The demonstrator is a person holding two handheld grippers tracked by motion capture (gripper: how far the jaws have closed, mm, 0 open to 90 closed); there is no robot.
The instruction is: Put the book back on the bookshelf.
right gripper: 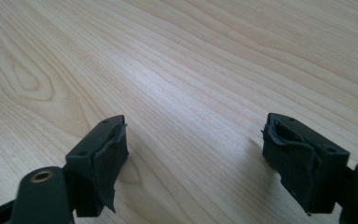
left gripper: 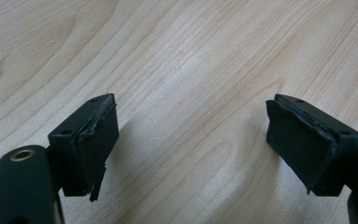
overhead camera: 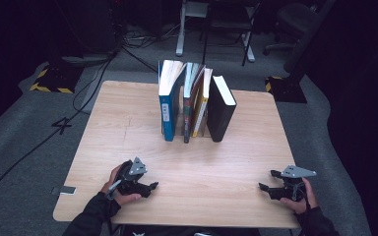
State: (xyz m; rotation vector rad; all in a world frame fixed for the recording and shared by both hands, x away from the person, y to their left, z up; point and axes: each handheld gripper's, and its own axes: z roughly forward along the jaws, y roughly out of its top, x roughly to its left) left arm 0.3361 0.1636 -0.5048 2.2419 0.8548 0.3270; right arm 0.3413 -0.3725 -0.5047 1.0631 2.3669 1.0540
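While both tongs, left (overhead camera: 150, 187) and right (overhead camera: 266, 188), are being rested wide and empty at six o'clock on the surface (overhead camera: 128, 128), the books (overhead camera: 197, 101) at twelve o'clock are being left untouched; a reach toward them is judged next.

Four upright books (overhead camera: 197, 101), one wooden table (overhead camera: 128, 128), two hand-held grippers, left gripper (overhead camera: 150, 187), right gripper (overhead camera: 268, 180)

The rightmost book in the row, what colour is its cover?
Black, with pale page edges on top; the high view shows it best.
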